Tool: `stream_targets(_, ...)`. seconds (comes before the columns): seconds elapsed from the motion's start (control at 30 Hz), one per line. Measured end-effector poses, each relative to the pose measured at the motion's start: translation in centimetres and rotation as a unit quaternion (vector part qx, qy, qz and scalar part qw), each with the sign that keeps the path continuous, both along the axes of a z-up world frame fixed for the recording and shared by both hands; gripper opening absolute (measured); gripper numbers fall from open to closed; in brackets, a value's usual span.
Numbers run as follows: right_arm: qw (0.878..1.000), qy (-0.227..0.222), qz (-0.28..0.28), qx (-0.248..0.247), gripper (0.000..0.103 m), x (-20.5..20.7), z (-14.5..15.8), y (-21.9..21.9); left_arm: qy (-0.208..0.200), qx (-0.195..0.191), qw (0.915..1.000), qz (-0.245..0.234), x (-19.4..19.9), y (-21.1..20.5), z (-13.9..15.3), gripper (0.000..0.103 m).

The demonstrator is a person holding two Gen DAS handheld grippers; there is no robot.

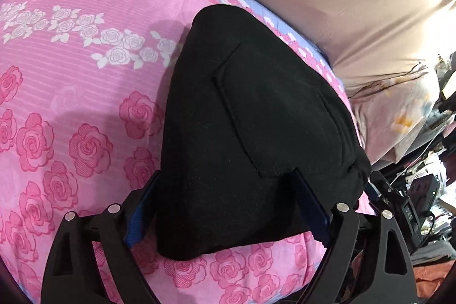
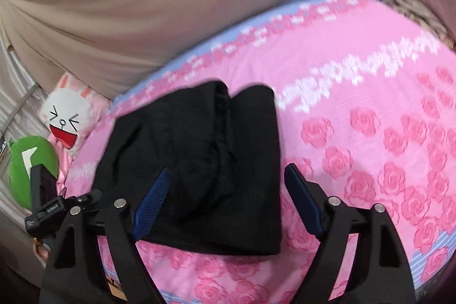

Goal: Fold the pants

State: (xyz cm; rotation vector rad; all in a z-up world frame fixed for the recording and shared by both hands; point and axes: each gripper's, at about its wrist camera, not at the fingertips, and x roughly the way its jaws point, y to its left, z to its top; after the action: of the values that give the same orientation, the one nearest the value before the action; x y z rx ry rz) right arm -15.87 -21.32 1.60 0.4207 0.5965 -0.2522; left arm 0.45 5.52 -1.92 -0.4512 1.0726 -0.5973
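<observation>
Pants (image 1: 256,133), black, folded into a thick bundle on pink rose-print bedspread (image 1: 71,93), near its blue-bordered edge. Left gripper (image 1: 228,207) jaws spread, straddling bundle's near end. Right gripper (image 2: 228,201) jaws likewise spread over folded layers. Rabbit-face cushion (image 2: 67,116) and green plush (image 2: 31,158) beside bed.

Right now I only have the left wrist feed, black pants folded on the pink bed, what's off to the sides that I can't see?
Observer: The right wrist view shows a white bunny cushion beyond the pants' left edge.
Operator: Anything next to it?
Observer: A green plush lies just below the bunny, off the rose bedspread.
Operator: Is the right gripper holding cloth?
Observer: No. The right gripper is open, jaws spread, with the folded bundle lying between them.
</observation>
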Motion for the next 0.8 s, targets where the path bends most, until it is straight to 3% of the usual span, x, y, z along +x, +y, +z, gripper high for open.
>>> stream_targets(0.1, 0.999, 0.014, 0.039, 0.002, 0.077, 1.8, -0.5, 0.9, -0.010, 0.010, 0.9999, 0.003, -0.5, -0.3, 0.1, 0.086)
stream_targets(0.17, 0.998, 0.036, 0.055, 0.009, 0.037, 3.6, -2.1, 1.2, -0.016, 0.017, 0.9997, 0.002, -0.9, -0.7, 0.4, 0.086)
stream_targets(0.23, 0.998, 0.028, 0.062, 0.008, 0.019, 3.9, -1.9, 1.4, -0.021, 0.026, 0.9994, 0.003, -1.0, -0.9, 0.6, 0.086)
stream_targets(0.33, 0.997, -0.033, 0.073, -0.004, 0.016, 1.5, 1.8, 2.2, -0.035, 0.039, 0.9986, -0.001, -1.5, -1.1, 1.4, 0.086)
stream_targets(0.43, 0.997, -0.017, 0.057, -0.054, 0.016, -0.1, 2.4, 2.4, -0.039, 0.038, 0.9985, -0.009, -1.6, -1.2, 1.5, 0.086)
stream_targets(0.53, 0.996, 0.063, 0.030, -0.054, 0.023, 0.7, -2.7, 0.8, -0.031, 0.039, 0.9987, -0.015, -1.1, -2.0, 0.7, 0.086)
stream_targets(0.6, 0.998, 0.043, 0.021, -0.047, 0.029, 0.2, -2.5, 0.8, -0.021, 0.039, 0.9990, -0.010, -0.9, -2.3, 0.1, 0.087)
stream_targets(0.67, 0.998, 0.024, 0.006, -0.052, 0.052, -0.3, -1.1, 0.7, -0.015, 0.038, 0.9991, -0.005, -0.7, -2.2, -0.1, 0.087)
stream_targets(0.8, 0.999, 0.024, -0.007, -0.022, 0.083, -0.4, -0.9, -1.2, -0.003, 0.022, 0.9997, -0.006, -0.2, -1.9, -0.5, 0.087)
